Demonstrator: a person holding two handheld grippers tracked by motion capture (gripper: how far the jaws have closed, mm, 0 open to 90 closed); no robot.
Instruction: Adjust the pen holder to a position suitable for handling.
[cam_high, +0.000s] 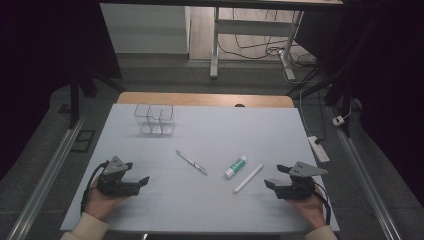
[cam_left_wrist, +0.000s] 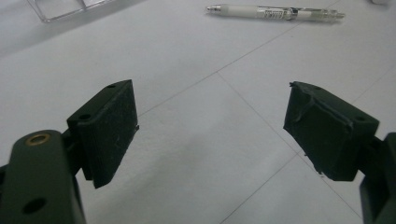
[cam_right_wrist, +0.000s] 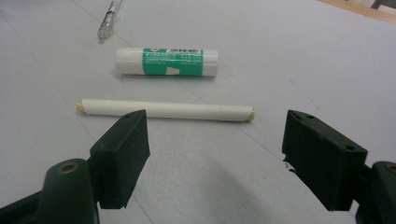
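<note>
Jaws stand wide apart on both grippers, empty. White stick (cam_high: 248, 178) lies at ten o'clock from right gripper (cam_high: 277, 176), long axis running toward one o'clock; left gripper (cam_high: 137, 172) sits farther off.

Beyond my counter (cam_high: 200, 200) a metal desk frame (cam_high: 215, 45) stands with cables (cam_high: 260, 50) behind it; a power strip (cam_high: 318, 148) lies beside the counter's right edge.

This looks like a lab or recording room rather than a home. A white work table (cam_high: 200, 200) stands on grey carpet between dark curtains, metal rails (cam_high: 47, 175) run along the floor beside it, and cables and a power strip (cam_high: 318, 148) lie loose behind.
</note>
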